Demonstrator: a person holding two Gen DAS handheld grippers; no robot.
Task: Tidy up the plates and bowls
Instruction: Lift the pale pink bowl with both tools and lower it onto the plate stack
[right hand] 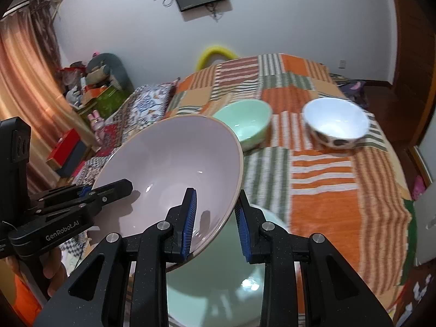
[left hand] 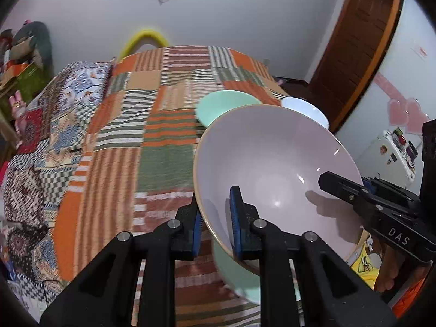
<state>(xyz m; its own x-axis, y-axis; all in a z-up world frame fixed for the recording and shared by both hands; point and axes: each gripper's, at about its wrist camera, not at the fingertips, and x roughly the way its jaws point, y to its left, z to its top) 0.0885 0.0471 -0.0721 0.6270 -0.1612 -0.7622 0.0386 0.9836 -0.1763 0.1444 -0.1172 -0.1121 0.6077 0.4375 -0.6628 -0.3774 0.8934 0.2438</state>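
I have the wide lilac bowl (left hand: 275,169) lifted off the bed (left hand: 152,141), one tool on each side of its rim. My left tool (left hand: 215,218) pinches the rim, one blue pad inside the bowl and one outside; my right tool (right hand: 215,218) does the same on the opposite edge. In each wrist view the other tool reaches in over the far rim.

To carry this well, I judge both hands must travel together at the same height, since any twist between them could pry the rim out of a pad. The bowl tilts a little, so I would level it before setting it down.

Directly beneath it sits a large mint bowl (right hand: 218,286), close under the lilac one. Further up the bed stand a small mint bowl (right hand: 245,128) and a white bowl with dark spots (right hand: 336,125), near each other and well clear of my tools.
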